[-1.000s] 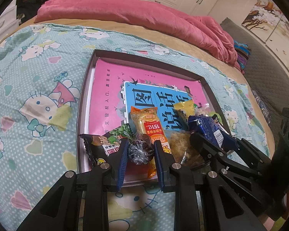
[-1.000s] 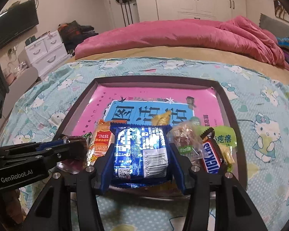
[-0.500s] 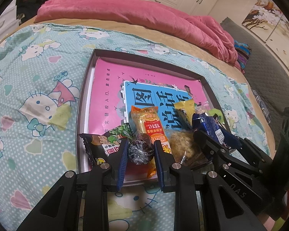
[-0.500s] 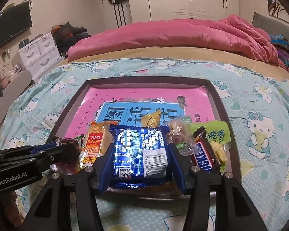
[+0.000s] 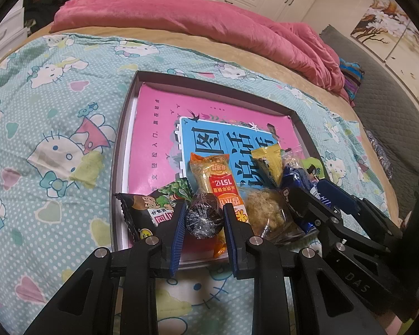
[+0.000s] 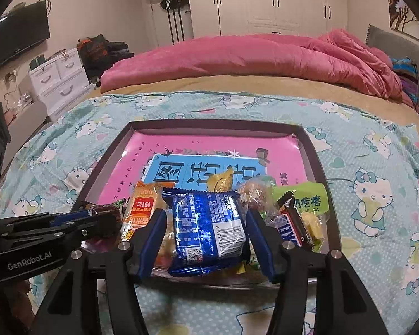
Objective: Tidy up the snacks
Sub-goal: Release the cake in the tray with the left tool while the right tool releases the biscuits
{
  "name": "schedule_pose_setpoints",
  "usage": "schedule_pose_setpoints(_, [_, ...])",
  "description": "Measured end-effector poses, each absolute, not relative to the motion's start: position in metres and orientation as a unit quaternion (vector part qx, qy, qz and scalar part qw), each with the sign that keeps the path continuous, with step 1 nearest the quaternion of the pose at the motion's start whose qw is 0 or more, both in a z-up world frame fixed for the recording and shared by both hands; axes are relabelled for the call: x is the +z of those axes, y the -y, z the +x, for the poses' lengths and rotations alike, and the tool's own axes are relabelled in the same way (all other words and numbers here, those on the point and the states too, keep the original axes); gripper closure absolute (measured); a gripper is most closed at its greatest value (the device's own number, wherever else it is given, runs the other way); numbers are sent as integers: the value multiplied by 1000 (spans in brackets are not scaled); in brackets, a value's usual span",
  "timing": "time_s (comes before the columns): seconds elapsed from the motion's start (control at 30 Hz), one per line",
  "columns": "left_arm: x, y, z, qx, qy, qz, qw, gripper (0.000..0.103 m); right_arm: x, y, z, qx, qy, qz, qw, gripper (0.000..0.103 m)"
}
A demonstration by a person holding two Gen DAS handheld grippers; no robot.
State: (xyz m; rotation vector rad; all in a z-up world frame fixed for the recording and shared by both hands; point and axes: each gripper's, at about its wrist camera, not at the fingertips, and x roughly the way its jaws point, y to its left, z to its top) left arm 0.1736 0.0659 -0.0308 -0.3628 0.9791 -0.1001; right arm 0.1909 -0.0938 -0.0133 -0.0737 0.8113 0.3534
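Hello Kitty bedding carries a shallow box with snacks heaped at its six o'clock edge. Placing seems the step in hand: the right gripper is opening its jaws, the blue packet lying between them on the pile. At nine o'clock, the left gripper stays clamped on a dark round sweet. Next, lift the right clear. Readable: "Snickers" lettering on a bar, "1512" on an orange pack.

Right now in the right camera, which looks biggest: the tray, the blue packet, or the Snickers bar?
1. Tray
2. Blue packet, though it sits nearest the camera
3. Snickers bar
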Motion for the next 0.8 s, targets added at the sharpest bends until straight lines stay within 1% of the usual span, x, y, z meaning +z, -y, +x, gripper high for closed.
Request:
schedule_pose_setpoints(0.5, [-26, -67, 170, -47, -460, -173, 869, 76, -2, 98, 167, 207, -375, -18, 903, 44])
schedule_pose_setpoints(0.63, [-24, -67, 169, -49, -458, -172, 871, 75, -9, 89, 164, 218, -381, -39, 898, 44])
schedule_pose_setpoints(0.7, [-22, -67, 168, -49, -455, -171, 872, 74, -11, 88, 165, 218, -386, -37, 896, 44])
schedule_pose_setpoints(0.8, [-21, -68, 168, -50, -454, -174, 872, 67, -12, 87, 169, 220, -389, -36, 894, 44])
